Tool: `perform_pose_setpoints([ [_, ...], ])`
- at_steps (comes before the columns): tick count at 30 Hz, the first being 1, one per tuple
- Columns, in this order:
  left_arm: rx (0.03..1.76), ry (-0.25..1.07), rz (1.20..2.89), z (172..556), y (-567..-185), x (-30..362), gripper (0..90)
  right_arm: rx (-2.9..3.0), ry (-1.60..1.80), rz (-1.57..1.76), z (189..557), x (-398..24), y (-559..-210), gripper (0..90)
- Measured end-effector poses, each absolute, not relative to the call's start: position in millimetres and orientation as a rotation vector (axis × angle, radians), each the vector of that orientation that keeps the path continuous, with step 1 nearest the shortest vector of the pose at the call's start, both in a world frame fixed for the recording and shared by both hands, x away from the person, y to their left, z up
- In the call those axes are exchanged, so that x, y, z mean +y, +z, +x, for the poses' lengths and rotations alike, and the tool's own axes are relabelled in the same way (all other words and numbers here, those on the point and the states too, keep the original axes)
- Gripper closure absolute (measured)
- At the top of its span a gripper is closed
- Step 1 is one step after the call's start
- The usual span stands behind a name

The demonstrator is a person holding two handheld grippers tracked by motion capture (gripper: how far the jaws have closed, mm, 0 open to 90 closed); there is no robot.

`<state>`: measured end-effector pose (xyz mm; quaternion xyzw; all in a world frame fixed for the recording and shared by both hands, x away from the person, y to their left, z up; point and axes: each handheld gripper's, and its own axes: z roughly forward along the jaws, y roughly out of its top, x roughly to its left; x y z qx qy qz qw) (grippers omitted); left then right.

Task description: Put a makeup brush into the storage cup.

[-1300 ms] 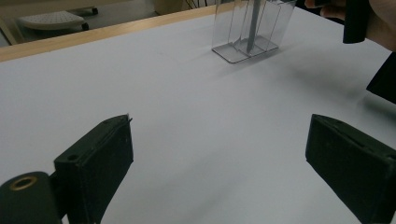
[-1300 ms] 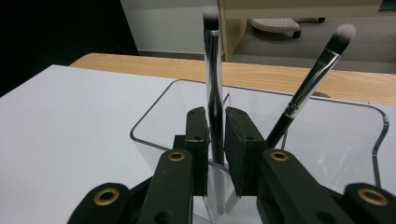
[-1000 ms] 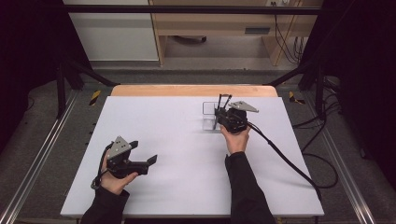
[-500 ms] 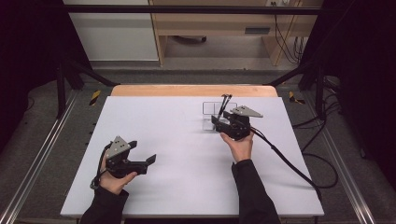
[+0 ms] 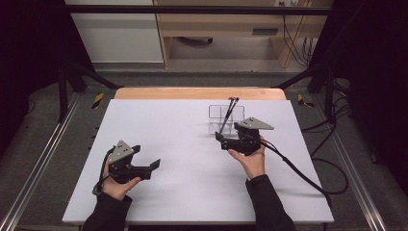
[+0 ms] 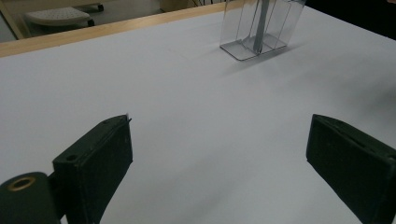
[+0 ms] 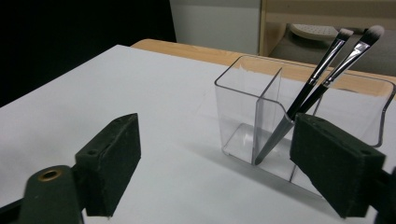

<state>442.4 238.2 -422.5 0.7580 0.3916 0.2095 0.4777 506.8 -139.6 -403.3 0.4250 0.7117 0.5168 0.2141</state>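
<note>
Two makeup brushes (image 7: pixel 322 79) are seen standing tilted in a clear acrylic organizer (image 5: pixel 226 120), bristles up, handles leaning together in one compartment beside the divider; the neighbouring compartment is seen w/o contents. The organizer is set on the white tabletop (image 5: pixel 183 144), toward its far edge and right of centre, near the wooden strip (image 5: pixel 197 93) at the back. Just in front of it the right claw (image 5: pixel 222 138) is held, jaws pointed approx. at the organizer; its jaws have just been opening and are now seen spread wide, w/ nothing gripped between them, no pad touching brushes or organizer. In the right gripper view the organizer is framed between the two black pads (image 7: pixel 109 163), the right pad overlapping its corner in the picture. The left claw (image 5: pixel 154 166) is held well apart, at the near left of the tabletop, jaws wide apart over bare surface, nothing between. A cable (image 5: pixel 298 168) is trailed from the right claw over the tabletop's right edge.
</note>
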Motion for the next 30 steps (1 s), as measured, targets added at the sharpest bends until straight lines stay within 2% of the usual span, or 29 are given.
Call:
perform_pose_setpoints([
  [19,0.958,0.517,1.858,442,-423,238,6.3,2.032,1.453,1.115,468,-151,-403,5.8],
  [30,0.955,0.518,1.870,441,-424,237,5.7,2.014,1.482,1.124,452,-170,-408,4.8],
])
